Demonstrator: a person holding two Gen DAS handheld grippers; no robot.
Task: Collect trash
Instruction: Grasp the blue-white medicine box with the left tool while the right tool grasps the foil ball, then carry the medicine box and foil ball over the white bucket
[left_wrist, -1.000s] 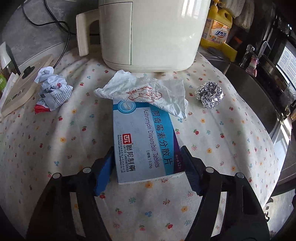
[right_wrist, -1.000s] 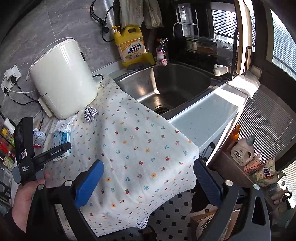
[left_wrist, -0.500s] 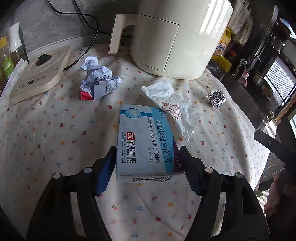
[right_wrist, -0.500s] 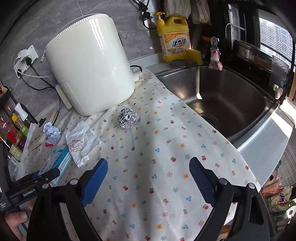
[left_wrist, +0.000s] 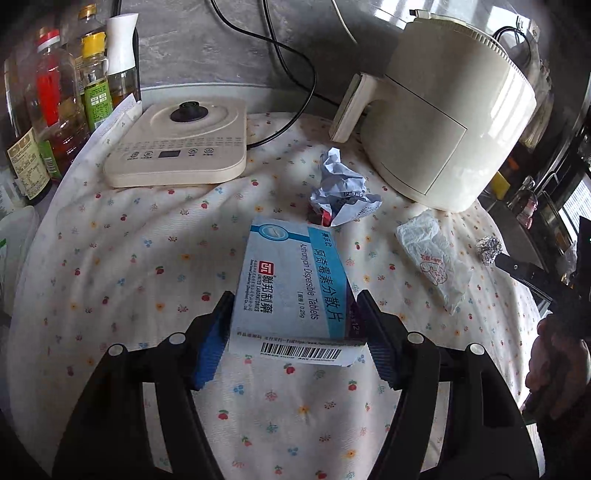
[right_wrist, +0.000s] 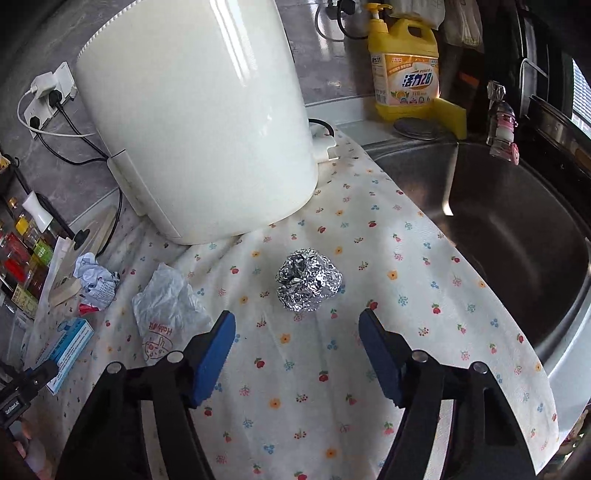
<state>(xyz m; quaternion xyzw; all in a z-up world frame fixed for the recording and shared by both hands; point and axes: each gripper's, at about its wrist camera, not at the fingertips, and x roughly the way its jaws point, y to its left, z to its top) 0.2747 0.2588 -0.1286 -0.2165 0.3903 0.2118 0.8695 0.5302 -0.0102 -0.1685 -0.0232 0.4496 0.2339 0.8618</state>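
The left gripper (left_wrist: 293, 328) holds the medicine box (left_wrist: 291, 284) between its blue pads, which press on the two long sides at the near end. The long axis of the box runs away from this gripper, toward the crumpled paper (left_wrist: 341, 195) that lies just behind its far end. The far part of the box seems to be lifted a little above the flowered cloth (left_wrist: 129, 266) on the tabletop, but I cannot say this for sure. Right of the box, apart from it, lies the crumpled plastic bag (left_wrist: 436, 258), and further right, near the edge of the view, the foil ball (left_wrist: 489, 249).

The right gripper (right_wrist: 297, 334) has nothing between its pads; its jaws are closing but stand wide apart. The foil ball (right_wrist: 308, 280) lies straight ahead of it, just beyond the fingertips and about in the middle of the gap, so this gripper is clearly the nearer one to it. The ball is roughly round, so I judge that no turning of the wrist is needed, only a short advance and descent until the pads stand on both sides. The white air fryer (right_wrist: 195, 122) stands close behind the ball and the sink (right_wrist: 517, 240) is to its right, so an overshoot could push the ball against the fryer
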